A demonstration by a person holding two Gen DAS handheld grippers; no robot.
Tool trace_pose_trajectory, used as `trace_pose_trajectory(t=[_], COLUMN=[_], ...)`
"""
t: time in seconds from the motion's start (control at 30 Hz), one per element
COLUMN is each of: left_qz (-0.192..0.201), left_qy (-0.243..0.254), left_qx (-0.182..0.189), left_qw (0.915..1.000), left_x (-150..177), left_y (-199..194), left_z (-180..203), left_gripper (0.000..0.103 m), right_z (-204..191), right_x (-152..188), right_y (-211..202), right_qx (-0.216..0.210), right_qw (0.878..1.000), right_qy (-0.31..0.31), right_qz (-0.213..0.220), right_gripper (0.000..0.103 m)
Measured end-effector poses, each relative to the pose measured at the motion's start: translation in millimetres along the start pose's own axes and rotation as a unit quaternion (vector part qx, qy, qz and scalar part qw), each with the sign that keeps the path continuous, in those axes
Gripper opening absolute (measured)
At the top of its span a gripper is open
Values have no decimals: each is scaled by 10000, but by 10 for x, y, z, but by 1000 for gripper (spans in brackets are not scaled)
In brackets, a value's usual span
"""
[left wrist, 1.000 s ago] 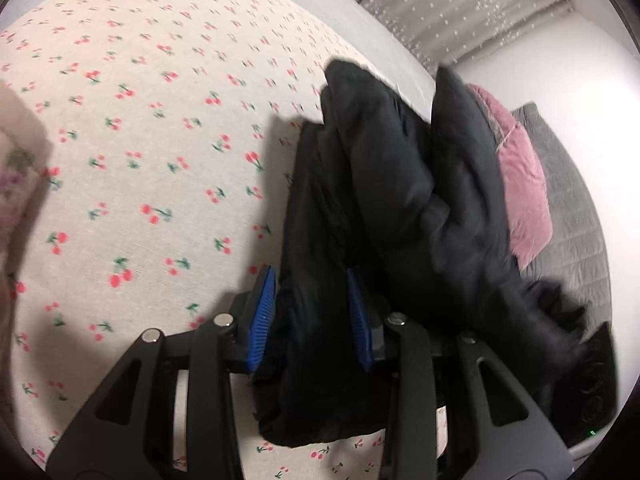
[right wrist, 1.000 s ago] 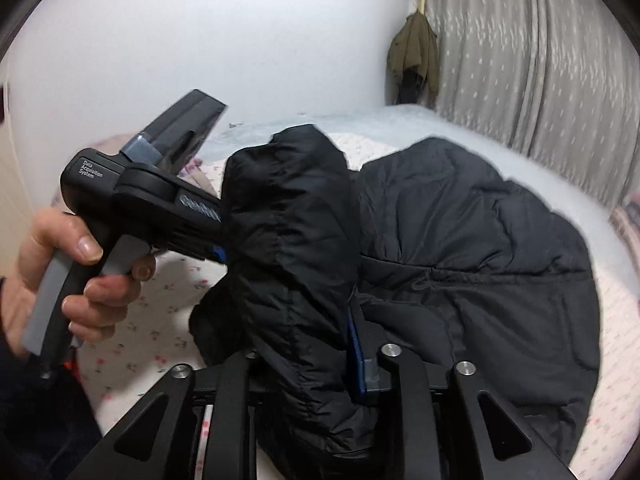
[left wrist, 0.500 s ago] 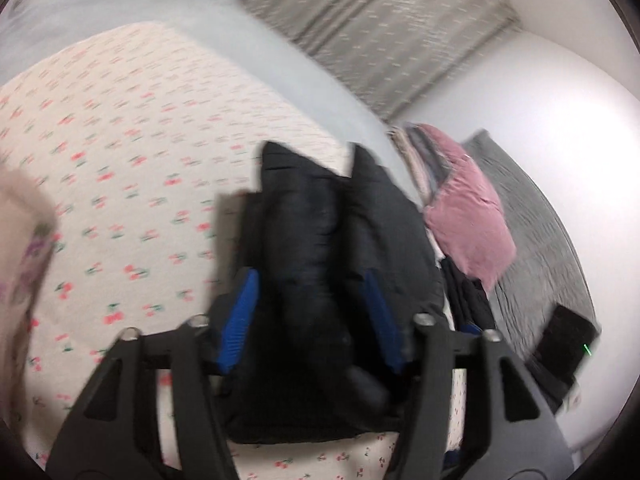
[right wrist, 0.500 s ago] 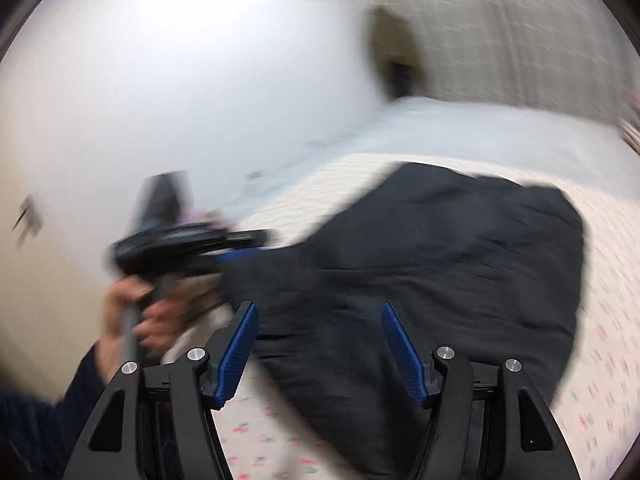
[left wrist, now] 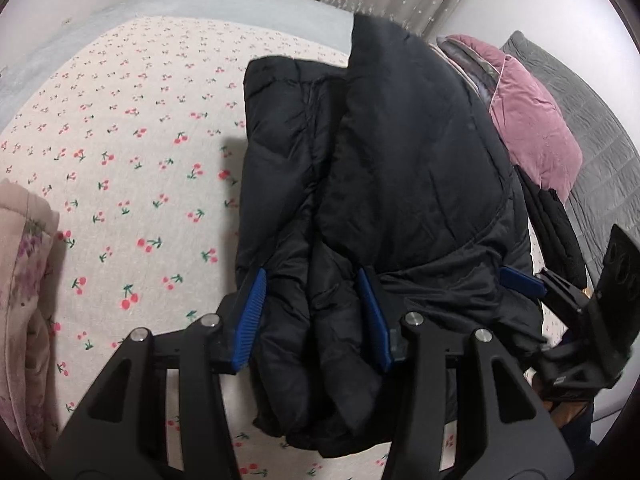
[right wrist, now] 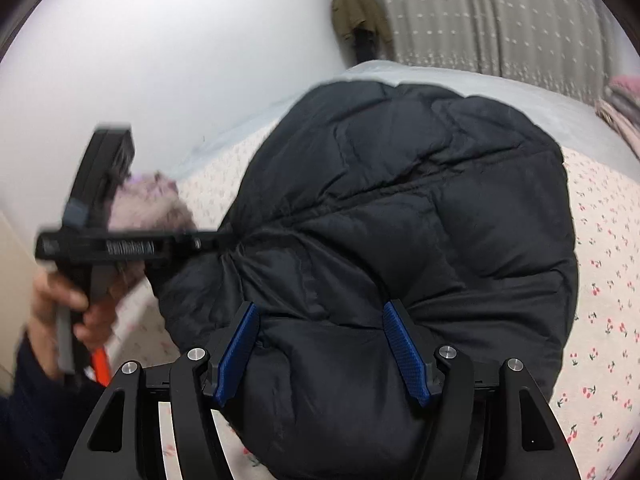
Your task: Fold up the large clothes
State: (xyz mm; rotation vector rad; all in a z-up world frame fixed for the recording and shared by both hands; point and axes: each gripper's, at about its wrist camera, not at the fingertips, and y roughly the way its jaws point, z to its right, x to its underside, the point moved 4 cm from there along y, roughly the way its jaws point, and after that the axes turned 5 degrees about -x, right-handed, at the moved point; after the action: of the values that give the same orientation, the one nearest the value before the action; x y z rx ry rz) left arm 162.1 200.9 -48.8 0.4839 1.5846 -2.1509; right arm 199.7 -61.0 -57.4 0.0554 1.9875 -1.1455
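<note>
A black puffer jacket lies folded in a bundle on the cherry-print bed sheet. My left gripper stands open with its blue pads on either side of the jacket's near edge, and the fabric bulges between them. My right gripper is also open, its pads straddling the jacket at its near edge. The right gripper shows at the right edge of the left wrist view. The left gripper shows blurred in the right wrist view, held in a hand.
A pink quilted garment and a grey blanket lie to the right of the jacket. A floral pink cover lies at the left. Grey curtains and a hanging olive coat stand behind the bed, next to a white wall.
Both grippers have opened and let go of the jacket. The jacket has come down from a raised fold to lie in a bundle on the bed.
</note>
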Motion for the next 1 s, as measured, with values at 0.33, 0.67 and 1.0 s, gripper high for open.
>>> trace_pose_trajectory(t=[0.33,0.67,1.0], left_qz=[848,1033,776], left_qy=[-151,377,222], left_qx=[91,-322,-951], left_qw=[9962,9934,9922], left_x=[-178,-778,-1098], left_y=[-583,-416,180], left_z=[-9,820,673], left_gripper=[50,56,56], right_z=[-113,-138,506], right_x=[146,-5,-787], right_y=[514,458,-508], right_qx=[479,488,82], right_qw=[9973,9975,9973], right_qy=[-406,-289,571], right_qz=[-393,-419,457], right_gripper=[67,68,75])
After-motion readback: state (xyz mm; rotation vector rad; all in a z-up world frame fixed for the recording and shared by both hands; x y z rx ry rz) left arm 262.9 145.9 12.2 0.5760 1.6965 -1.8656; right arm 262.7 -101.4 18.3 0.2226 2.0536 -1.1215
